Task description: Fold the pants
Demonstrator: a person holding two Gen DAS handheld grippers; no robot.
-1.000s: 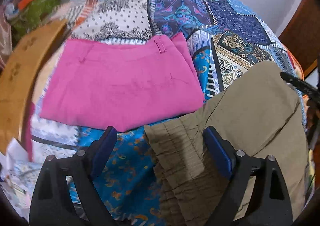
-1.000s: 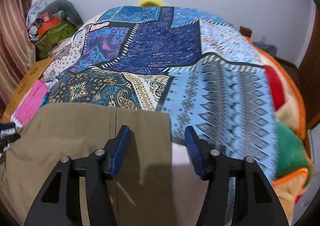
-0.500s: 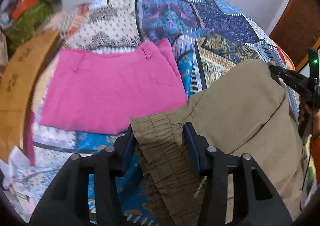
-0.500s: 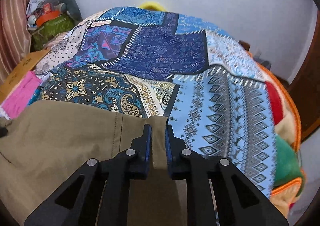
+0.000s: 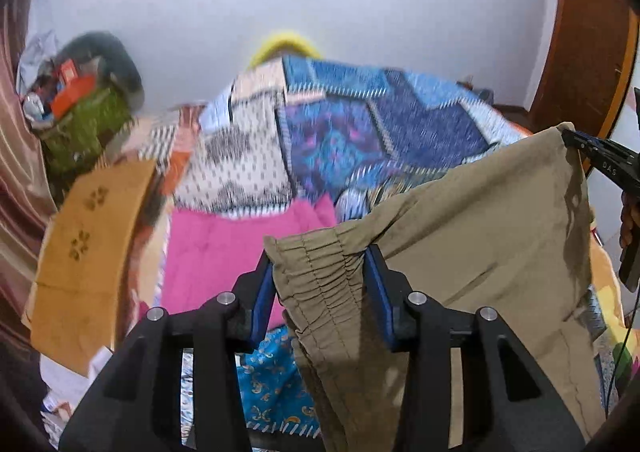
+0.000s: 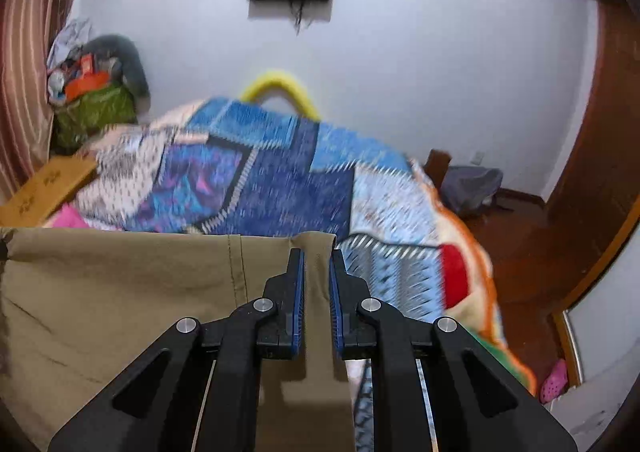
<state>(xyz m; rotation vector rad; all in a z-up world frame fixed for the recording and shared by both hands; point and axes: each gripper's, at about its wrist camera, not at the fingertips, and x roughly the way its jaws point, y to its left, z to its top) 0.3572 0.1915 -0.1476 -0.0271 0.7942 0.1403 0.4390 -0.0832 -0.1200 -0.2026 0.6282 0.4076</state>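
Observation:
The olive-khaki pants [image 5: 472, 236] hang lifted above the bed, stretched between my two grippers. My left gripper [image 5: 320, 272] is shut on the gathered elastic waistband [image 5: 320, 284]. My right gripper [image 6: 316, 276] is shut on the far corner of the pants [image 6: 120, 292] next to a seam. The right gripper also shows in the left wrist view [image 5: 576, 140], pinching the top right corner. The lower part of the pants hangs out of sight below.
A folded pink garment [image 5: 224, 248] lies on the patchwork bedspread [image 5: 360, 124] to the left. A cardboard box [image 5: 84, 240] and a green bag [image 5: 84, 124] sit at the left. A wooden door [image 6: 592, 156] and floor are at the right.
Both grippers closed on the pants, the left on the waistband and the right on the far corner, then lifted the pants off the bed. Both views tilted up toward the wall.

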